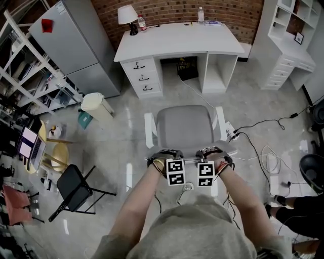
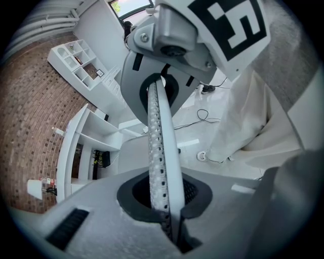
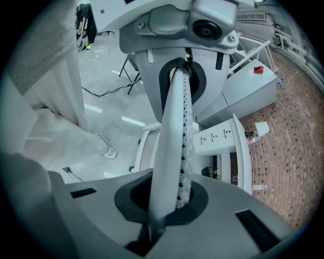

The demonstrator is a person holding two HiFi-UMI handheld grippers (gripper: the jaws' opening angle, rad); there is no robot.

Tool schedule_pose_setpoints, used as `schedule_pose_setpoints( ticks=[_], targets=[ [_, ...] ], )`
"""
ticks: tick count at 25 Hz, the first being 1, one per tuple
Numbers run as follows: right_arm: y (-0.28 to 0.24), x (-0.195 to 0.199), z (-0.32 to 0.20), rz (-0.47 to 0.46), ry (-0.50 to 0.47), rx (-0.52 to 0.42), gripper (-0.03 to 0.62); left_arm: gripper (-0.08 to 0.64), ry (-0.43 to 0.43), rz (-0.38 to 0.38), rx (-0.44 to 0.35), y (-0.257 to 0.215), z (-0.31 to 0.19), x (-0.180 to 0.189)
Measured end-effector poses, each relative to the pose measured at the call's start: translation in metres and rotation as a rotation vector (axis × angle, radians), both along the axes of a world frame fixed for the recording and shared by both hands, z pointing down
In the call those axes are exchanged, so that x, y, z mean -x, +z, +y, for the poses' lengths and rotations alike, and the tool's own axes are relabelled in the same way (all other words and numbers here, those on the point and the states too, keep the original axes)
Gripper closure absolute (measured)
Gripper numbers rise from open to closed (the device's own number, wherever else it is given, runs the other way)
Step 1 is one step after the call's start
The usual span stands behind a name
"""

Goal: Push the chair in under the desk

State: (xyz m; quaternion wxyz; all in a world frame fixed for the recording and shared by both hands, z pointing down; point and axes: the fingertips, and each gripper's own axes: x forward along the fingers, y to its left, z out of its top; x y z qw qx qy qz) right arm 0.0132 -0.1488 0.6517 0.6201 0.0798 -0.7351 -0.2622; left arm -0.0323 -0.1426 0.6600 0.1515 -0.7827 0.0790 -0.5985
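1. Clenched on the same thin, perforated back rim [image 2: 161, 152] of the chair [image 1: 185, 126], the left gripper [image 2: 169, 217] and the right gripper [image 3: 159, 217] sit just beside each other, each with its jaws pinched tight on that edge.
2. In the head view the chair stands on open floor with its seat facing the desk [image 1: 177, 43]. It is well apart from the desk and roughly lined up with the kneehole [image 1: 185, 68].
3. Judged from this, the push is under way but far from finished: no part of the seat is under the desktop yet.
4. The next move calls for a straight, even shove from both hands, so the chair does not swing off line towards the drawers.
5. Two likely snags are the cables [image 1: 253, 126] trailing beside the chair's right side and a dark object [image 1: 187, 70] on the floor inside the kneehole.
6. No brand or wording can be read. The marker cubes [image 1: 175, 172] carry only black-and-white squares, and the label on the bottle [image 1: 201, 14] is too small to make out.
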Motion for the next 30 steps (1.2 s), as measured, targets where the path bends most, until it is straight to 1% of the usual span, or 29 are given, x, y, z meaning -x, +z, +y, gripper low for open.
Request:
schedule_pose_setpoints(
  ticks=[16,30],
  targets=[
    [-0.001,-0.006,-0.056,0.001,-0.019,-0.022,0.581,0.534,-0.011,0.001,-0.014,-0.001,-0.055,-0.006],
    [-0.002,-0.01,-0.094,0.006,-0.022,-0.024,0.581,0.534,-0.016,0.001,-0.019,-0.002,-0.092,-0.009]
  ],
)
